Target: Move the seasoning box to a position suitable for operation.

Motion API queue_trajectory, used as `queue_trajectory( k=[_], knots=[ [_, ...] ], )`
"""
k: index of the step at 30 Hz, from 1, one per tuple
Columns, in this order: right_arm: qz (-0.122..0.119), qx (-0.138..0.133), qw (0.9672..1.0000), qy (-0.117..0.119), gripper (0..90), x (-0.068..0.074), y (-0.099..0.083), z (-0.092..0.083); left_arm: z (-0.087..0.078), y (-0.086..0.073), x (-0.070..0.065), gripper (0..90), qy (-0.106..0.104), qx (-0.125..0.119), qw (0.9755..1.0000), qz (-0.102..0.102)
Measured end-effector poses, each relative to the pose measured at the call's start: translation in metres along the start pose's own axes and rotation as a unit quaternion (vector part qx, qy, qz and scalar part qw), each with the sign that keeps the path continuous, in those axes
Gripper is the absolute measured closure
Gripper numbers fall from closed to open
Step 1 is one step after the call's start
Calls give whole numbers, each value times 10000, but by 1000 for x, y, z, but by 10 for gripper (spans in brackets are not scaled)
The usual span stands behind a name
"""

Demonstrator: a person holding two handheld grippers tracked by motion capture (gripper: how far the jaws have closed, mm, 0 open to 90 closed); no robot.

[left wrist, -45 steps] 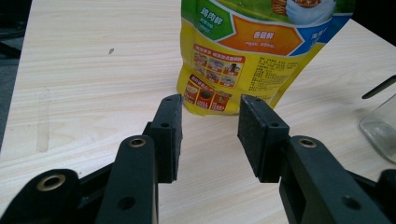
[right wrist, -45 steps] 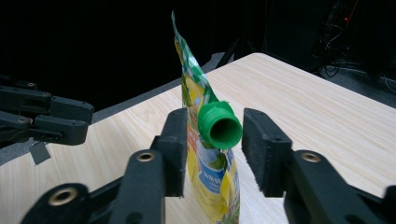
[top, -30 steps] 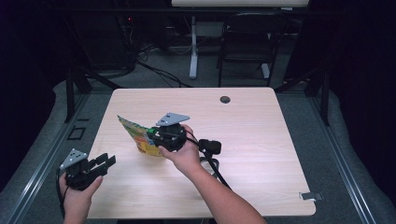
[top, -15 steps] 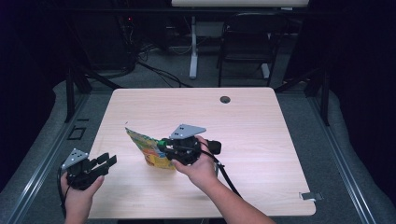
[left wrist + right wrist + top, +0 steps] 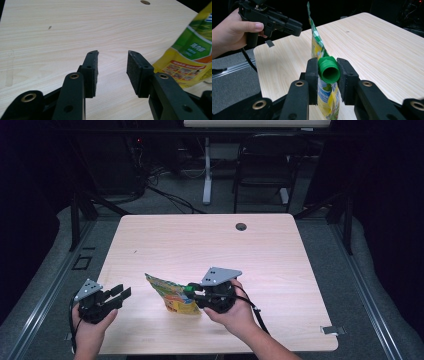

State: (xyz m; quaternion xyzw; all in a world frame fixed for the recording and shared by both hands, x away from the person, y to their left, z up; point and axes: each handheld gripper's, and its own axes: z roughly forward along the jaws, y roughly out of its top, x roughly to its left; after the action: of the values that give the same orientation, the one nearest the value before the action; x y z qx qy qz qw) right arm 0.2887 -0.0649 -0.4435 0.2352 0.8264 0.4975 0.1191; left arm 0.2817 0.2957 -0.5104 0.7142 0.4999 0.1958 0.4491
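The right gripper pinches the green cap of a yellow pouch, holding it over the near middle of the table. The left gripper, jaws apart and empty, hovers just beside the pouch at the table's near left corner.

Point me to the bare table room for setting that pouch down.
Free: the whole far half, from the pouch up to the grommet hole, and the right side out to the table edge. Crowded: the near strip, where the left gripper and right gripper flank the pouch.
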Motion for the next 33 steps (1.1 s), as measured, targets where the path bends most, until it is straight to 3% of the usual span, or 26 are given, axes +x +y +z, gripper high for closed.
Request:
queue_trajectory(
  k=[6,12,17,25,33],
  knots=[
    [87,39,9999,72,720,-5,-6,-7,1,0,-1,614,-28,27,10000,5],
    [-9,157,9999,42,711,-2,-2,-7,1,0,-1,614,-33,11,10000,11],
    [-87,96,9999,50,664,-1,1,-8,1,0,-1,614,-43,22,10000,17],
    [-236,70,9997,64,656,3,18,-5,2,0,-2,614,-37,-37,10000,5],
    [-208,149,9996,84,674,2,33,6,0,0,-2,614,-69,-21,10000,21]
  ],
)
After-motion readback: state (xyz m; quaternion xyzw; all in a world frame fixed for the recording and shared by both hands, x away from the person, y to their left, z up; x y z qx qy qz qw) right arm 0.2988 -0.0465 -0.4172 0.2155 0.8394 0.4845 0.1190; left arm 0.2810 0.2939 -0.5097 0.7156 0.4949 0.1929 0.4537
